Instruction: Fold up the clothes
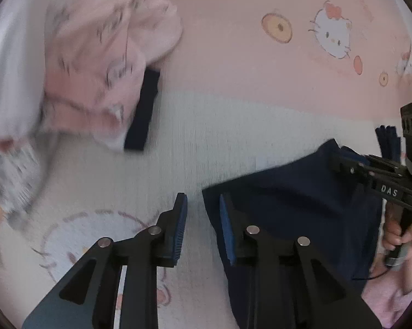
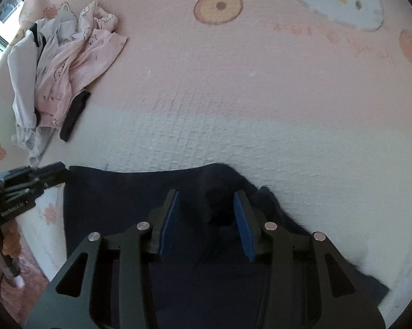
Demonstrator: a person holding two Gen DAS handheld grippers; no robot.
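Observation:
A dark navy garment (image 2: 140, 192) lies flat on the bed near me; it also shows in the left wrist view (image 1: 288, 192). My right gripper (image 2: 206, 219) is open above the garment's upper edge, with cloth bunched between its blue pads. My left gripper (image 1: 203, 219) is open at the garment's left edge, its right finger over the cloth and its left finger over the bedspread. The right gripper shows from the side in the left wrist view (image 1: 340, 161), low over the navy cloth. The left gripper shows in the right wrist view (image 2: 55, 170) at the garment's corner.
A pile of pink printed and pale grey clothes (image 2: 68, 63) with a dark folded piece (image 2: 74, 115) lies at the far left of the bed; it is blurred in the left wrist view (image 1: 96, 63). The bedspread (image 2: 260, 82) is pink and white with cartoon cat prints.

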